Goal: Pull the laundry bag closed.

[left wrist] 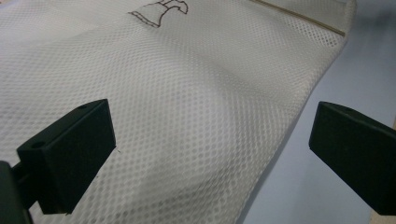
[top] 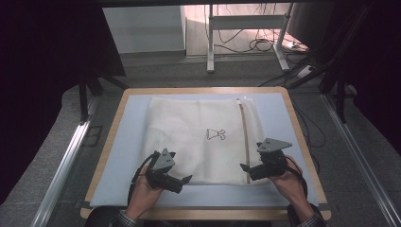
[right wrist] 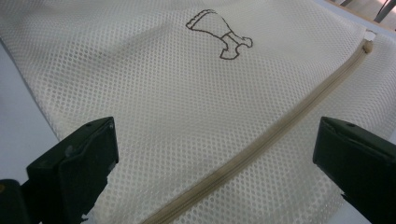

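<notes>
Between the two grippers lies the mesh bag (top: 198, 139), flat on the blue mat (top: 127, 142). Left gripper (top: 187, 179) sits at the bag's near left corner, jaws wide apart, mesh under one jaw and mat under the other. Right gripper (top: 243, 167) at the near right, jaws spread too, straddling the zipper (right wrist: 261, 144). Neither holds anything

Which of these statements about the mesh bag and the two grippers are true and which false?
1. Both grippers are open. True.
2. The mesh bag lies flat on the blue mat. True.
3. The right gripper holds the zip. False: its jaws stand apart above the bag.
4. The bag is plain. False: a small drawing is printed on it.
5. The left gripper is at the bag's near edge. True.
</notes>
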The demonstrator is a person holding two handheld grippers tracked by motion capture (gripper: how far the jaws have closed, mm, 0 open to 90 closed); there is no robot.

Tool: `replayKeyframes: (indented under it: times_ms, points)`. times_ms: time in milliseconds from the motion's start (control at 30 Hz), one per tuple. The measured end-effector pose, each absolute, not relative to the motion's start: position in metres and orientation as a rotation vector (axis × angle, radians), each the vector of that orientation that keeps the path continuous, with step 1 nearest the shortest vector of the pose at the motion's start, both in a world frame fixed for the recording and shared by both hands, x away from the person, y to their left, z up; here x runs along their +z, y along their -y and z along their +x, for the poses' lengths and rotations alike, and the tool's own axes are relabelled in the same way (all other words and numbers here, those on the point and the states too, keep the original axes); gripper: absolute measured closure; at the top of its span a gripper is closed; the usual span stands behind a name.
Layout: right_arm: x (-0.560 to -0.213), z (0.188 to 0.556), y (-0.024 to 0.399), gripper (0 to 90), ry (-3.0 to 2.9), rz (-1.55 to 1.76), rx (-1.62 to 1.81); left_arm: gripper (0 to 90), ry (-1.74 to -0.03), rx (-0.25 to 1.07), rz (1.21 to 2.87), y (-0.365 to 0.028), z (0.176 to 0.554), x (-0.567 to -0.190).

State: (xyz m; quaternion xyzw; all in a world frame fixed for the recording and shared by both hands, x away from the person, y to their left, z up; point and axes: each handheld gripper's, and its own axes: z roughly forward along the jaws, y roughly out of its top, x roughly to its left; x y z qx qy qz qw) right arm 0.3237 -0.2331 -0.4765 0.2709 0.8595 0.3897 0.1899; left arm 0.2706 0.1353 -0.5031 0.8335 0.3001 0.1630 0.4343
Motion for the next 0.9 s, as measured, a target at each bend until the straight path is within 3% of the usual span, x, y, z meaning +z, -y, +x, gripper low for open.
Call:
replayKeyframes:
  times_ms: [900]
  points:
    - [-0.476,0.286,0.266,0.0,-2.347,0.846,1.066,0.7,-0.866,0.481,2.040,-0.190,0.244,-0.505]
